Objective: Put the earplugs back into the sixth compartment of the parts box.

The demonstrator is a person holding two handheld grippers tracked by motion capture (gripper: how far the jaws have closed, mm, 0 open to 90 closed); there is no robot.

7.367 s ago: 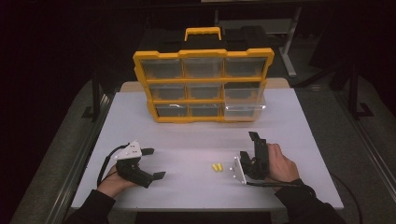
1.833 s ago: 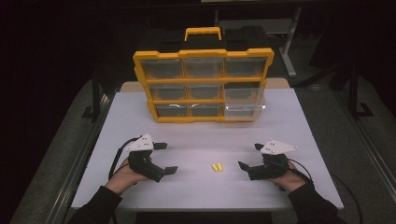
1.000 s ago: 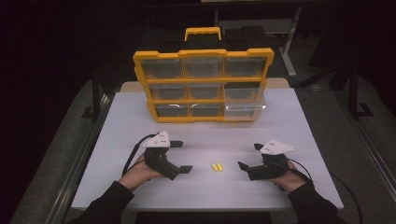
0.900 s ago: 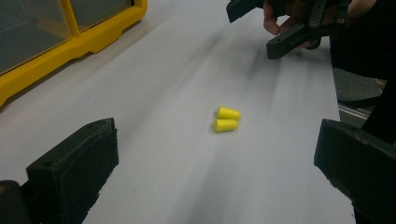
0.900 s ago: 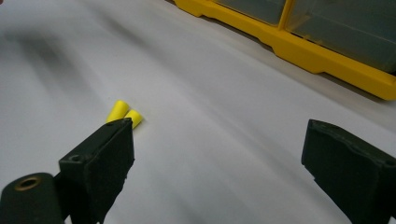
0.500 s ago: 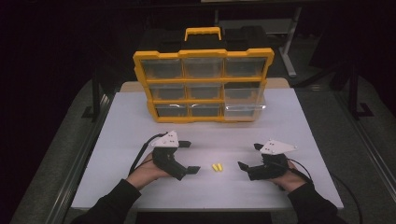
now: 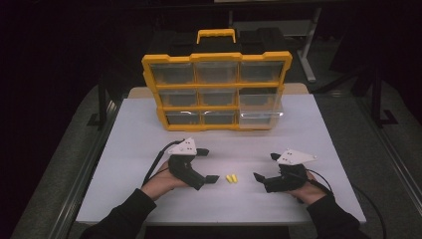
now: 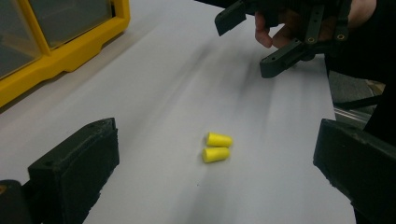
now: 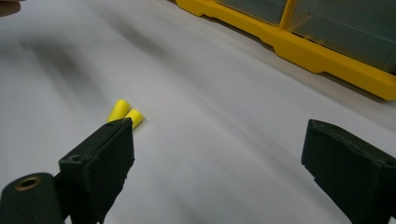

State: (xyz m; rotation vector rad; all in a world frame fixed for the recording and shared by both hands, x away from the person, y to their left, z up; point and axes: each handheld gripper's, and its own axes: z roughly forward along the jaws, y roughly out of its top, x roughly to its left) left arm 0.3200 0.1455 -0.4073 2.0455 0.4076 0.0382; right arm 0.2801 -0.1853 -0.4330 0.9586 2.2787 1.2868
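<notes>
Left gripper (image 7: 208, 165), jaws wide, nears what look like two earplugs (image 8: 217, 147); centre them, then close gently.

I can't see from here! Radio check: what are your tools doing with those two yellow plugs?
Left tool open, closing in on yellow plugs. Right tool open, waiting alongside. Plugs side by side on white table, untouched. Nothing in the way.

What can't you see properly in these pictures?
- Drawers of the yellow organizer: in the high view their clear fronts are too small and dim to tell what is inside.
- Yellow earplugs: in the right gripper view, the near jaw covers their near ends.
- Left gripper: in the left gripper view its jaws are cut off by the bottom and right edges.
</notes>
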